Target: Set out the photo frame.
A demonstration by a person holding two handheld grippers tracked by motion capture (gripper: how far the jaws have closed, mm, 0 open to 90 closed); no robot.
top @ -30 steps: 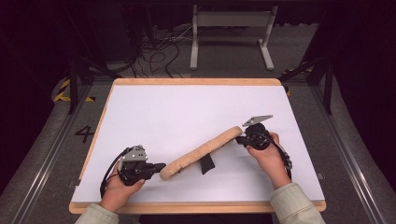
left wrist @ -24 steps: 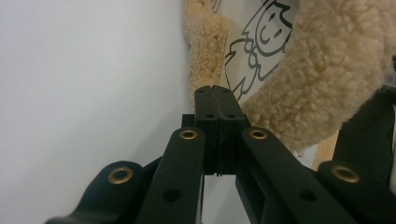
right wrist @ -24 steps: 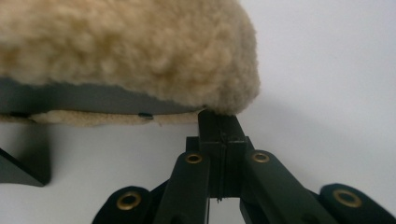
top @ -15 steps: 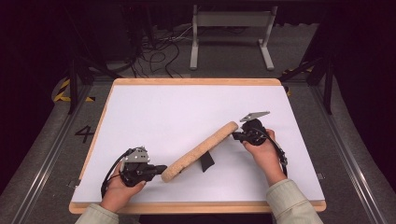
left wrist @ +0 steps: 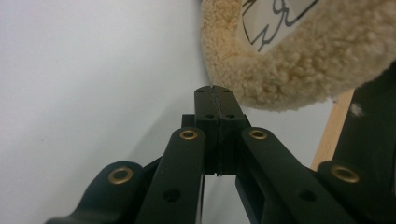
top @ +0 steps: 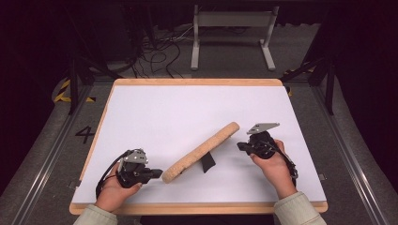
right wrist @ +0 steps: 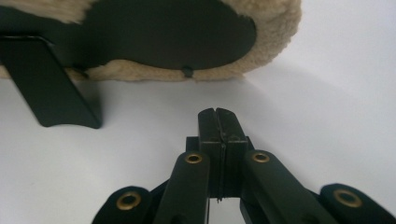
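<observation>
- The fleece-edged picture frame (top: 201,152) stands on its black prop (top: 207,162) mid-surface, running from near-left to far-right — both claws pressed shut, holding nothing.
- Left claw (top: 158,174) sits just beside the frame's near end; right claw (top: 240,146) just off the far end.
- Step, as I judge it: nudging the frame into position. Next calls for a gentle push without tipping it.
- Left gripper view catches the printed front (left wrist: 275,18); right gripper view the dark backing (right wrist: 177,32).
</observation>
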